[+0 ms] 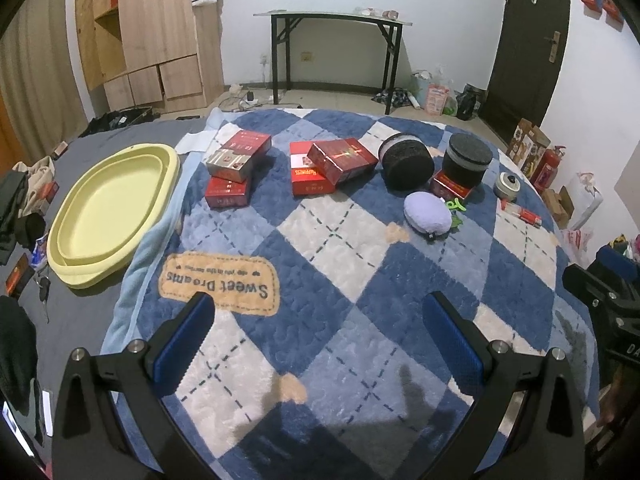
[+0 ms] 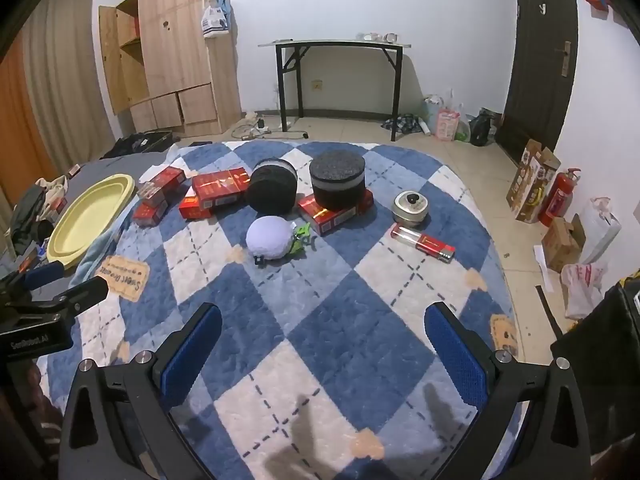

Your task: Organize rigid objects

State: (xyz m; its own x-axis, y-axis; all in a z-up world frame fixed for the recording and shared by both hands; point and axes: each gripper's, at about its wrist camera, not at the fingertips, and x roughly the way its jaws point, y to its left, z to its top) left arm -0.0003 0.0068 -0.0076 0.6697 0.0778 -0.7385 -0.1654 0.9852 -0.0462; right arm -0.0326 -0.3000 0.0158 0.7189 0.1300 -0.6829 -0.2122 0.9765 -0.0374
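Several red boxes (image 1: pixel 314 170) (image 2: pixel 220 188) lie across the far part of a blue and white checked blanket (image 1: pixel 320 280). Two black round containers (image 1: pixel 406 166) (image 2: pixel 338 186) rest among them, one tipped on its side, one upright on a red box. A lilac pouch (image 1: pixel 426 212) (image 2: pixel 268 238), a small round tin (image 2: pixel 411 208) and a red lighter-like tube (image 2: pixel 422 243) lie nearer. A yellow oval tray (image 1: pixel 108 208) (image 2: pixel 88 220) lies at the left. My left gripper (image 1: pixel 320 344) and right gripper (image 2: pixel 322 354) hover open over bare blanket, well short of the objects.
Clothes, keys and small items (image 1: pixel 24 216) crowd the grey sheet left of the tray. Beyond the bed stand a wooden wardrobe (image 2: pixel 172 48), a black-legged table (image 2: pixel 340 80) and a dark door (image 2: pixel 540 52). Boxes, bags and a fire extinguisher (image 2: pixel 556 198) line the right floor.
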